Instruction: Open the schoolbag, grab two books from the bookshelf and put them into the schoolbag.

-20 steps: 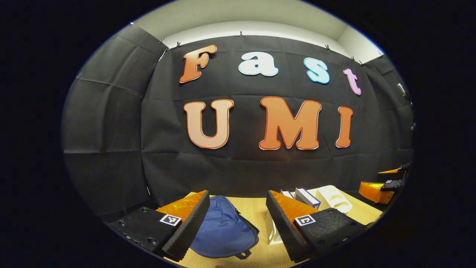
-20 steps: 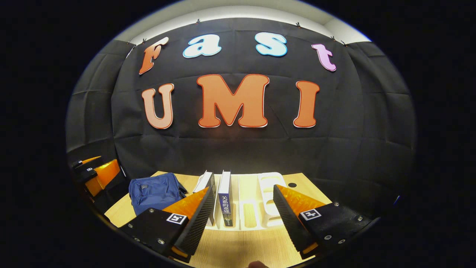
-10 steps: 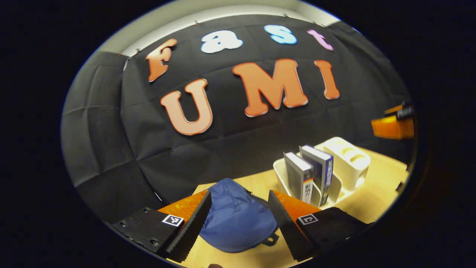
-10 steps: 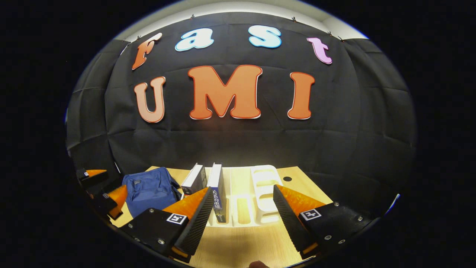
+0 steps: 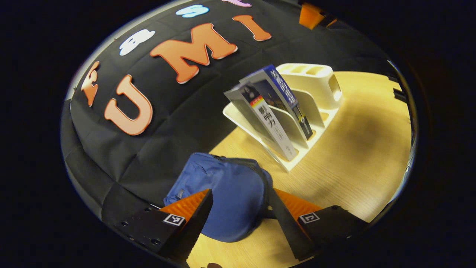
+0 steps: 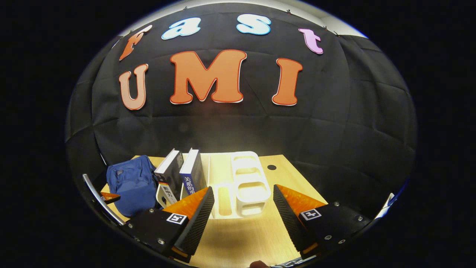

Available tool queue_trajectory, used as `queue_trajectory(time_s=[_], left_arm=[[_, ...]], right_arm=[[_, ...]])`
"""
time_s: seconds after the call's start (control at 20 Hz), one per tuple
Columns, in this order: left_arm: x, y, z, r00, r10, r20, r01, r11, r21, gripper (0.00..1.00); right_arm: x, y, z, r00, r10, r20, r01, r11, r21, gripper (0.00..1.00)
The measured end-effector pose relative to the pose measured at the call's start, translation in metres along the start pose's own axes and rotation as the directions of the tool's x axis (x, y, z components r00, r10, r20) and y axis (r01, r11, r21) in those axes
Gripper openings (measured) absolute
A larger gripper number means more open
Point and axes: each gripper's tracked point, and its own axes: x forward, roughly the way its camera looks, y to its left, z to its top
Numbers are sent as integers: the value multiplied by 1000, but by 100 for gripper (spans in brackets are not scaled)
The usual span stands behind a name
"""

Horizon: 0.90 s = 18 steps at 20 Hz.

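**Grippers spread, bag not yet touched**

Schoolbag lies flat on the wooden table, blue, close to the black cloth wall. I can't make out whether its zip is open. Left gripper hangs just above it, fingers spread wide, nothing between them; the bag's near end shows in the gap. That view is heavily tilted, so the table runs diagonally across it.

White bookshelf stands just beside the bag on the table. Two books sit in its slots at the end nearest the bag, both leaning: grey-covered book on the outside, blue-spined book next to it. Remaining slots and the rounded compartments hold nothing visible.

Right gripper is held over the table's front edge, facing the bookshelf, fingers also wide apart, gripping nothing. From there: schoolbag at left, then grey-covered book, then blue-spined book, spines facing forward. A small dark hole sits in the table behind the shelf. A fingertip of the person's hand shows at the bottom edge.
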Motion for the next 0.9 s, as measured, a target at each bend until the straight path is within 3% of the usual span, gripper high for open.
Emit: queue_trajectory(time_s=[0.15,0.3,0.55,0.8,0.9], left_arm=[[16,-6,-39,984,-27,-178,37,998,52,95],[34,-7,-63,965,-17,-262,44,994,99,96],[41,-4,-70,958,-14,-285,54,990,130,97],[50,-13,-81,937,-66,-343,118,984,133,95],[49,-14,-76,941,-69,-330,123,982,144,61]], right_arm=[[3,-6,-5,1000,-11,-22,11,1000,-7,95],[4,-11,-7,999,-16,-29,15,1000,-9,95],[9,-14,-13,999,-13,-48,13,1000,-7,95],[15,-13,-16,998,-7,-70,7,1000,10,95],[18,-12,-16,998,-5,-69,5,1000,-1,95]])
